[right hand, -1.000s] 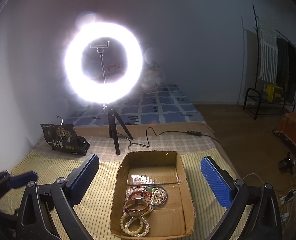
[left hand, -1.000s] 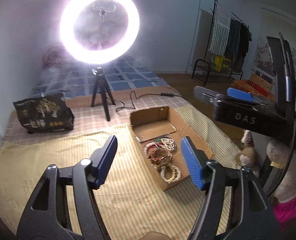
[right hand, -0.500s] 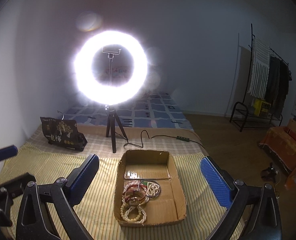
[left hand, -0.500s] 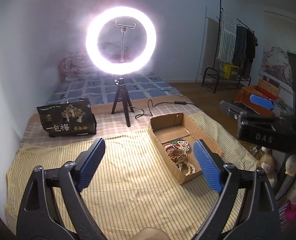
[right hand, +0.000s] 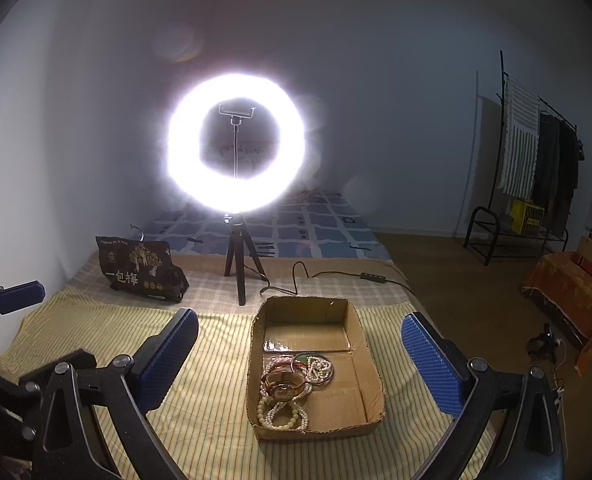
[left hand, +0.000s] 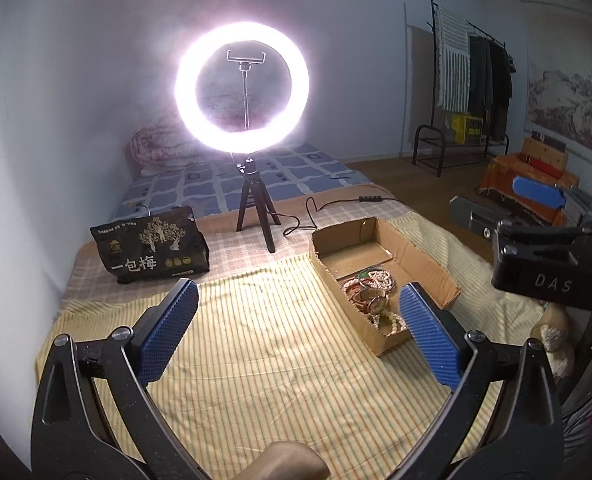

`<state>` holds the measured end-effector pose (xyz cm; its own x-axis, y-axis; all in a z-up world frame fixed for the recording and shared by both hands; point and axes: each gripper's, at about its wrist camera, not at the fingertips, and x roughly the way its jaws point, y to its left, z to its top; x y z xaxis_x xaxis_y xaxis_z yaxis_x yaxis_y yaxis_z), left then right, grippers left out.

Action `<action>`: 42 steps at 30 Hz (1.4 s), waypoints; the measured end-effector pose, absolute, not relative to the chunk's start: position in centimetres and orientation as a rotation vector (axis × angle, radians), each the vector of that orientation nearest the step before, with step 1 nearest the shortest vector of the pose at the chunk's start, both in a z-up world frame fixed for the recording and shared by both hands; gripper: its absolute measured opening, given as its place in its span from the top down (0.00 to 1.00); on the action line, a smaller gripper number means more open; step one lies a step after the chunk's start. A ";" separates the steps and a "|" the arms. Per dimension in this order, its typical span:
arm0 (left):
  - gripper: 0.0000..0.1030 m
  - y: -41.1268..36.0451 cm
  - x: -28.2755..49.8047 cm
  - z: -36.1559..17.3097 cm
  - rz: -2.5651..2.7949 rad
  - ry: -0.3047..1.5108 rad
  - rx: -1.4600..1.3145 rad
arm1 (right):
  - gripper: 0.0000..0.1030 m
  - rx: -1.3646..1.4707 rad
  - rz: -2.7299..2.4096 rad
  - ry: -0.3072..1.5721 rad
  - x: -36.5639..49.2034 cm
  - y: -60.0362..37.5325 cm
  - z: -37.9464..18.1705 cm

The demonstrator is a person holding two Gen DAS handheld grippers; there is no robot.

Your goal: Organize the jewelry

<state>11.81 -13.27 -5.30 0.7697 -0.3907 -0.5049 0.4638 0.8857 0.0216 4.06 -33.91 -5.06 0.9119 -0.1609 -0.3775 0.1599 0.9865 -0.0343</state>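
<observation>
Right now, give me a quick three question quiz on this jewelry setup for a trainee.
1. True or false: the left gripper is shut on a bracelet.
2. Where does the jewelry pile lie? A: inside the cardboard box; B: on the striped cloth; C: on the black snack bag.
3. Fill in: the ring light stands on a small black ____ behind the box.

Key: 1 false, both it and the right gripper are open and empty; 2 A; 3 tripod.
</observation>
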 end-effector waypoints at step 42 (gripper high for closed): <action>0.01 -12.6 12.6 -5.3 -0.421 0.566 0.117 | 0.00 0.000 -0.170 0.399 4.1 -33.7 -5.6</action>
